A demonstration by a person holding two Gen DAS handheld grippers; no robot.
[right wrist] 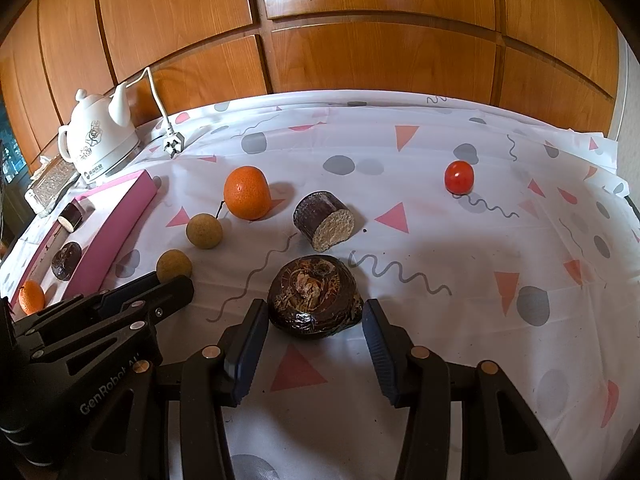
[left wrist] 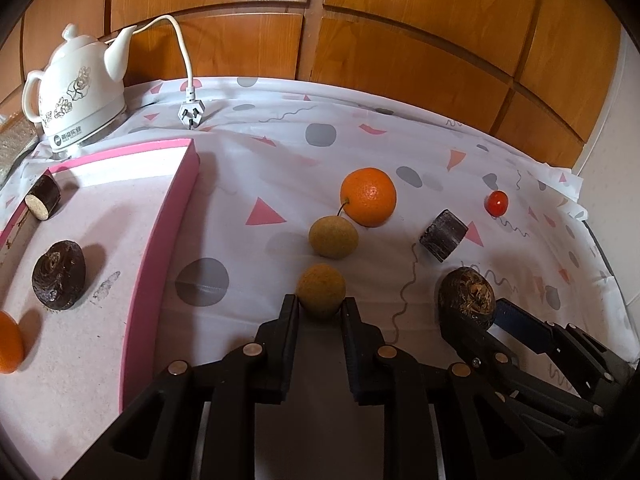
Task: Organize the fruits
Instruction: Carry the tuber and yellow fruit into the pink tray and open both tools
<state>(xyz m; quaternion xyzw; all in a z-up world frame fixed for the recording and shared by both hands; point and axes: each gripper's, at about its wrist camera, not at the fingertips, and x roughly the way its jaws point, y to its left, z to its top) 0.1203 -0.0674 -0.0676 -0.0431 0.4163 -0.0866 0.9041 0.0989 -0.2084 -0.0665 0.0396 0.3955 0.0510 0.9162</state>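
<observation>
Between my left gripper's (left wrist: 320, 304) closed pads sits a small brown fruit (left wrist: 321, 289), pinched only at its near edge; it may squirt toward twelve o'clock. My right gripper (right wrist: 316, 320) stands half-open around the dark round fruit (right wrist: 315, 296), pads apparently not pressing, so lifting now leaves it behind.

Bright daylight, soft leftward shadows, heavy fisheye bending, dark corners.

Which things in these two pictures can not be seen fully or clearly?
- Small orange, left wrist view: cut by the left edge.
- Right gripper, same view: one finger behind the dark round fruit.
- Kettle label, right wrist view: too small.
</observation>
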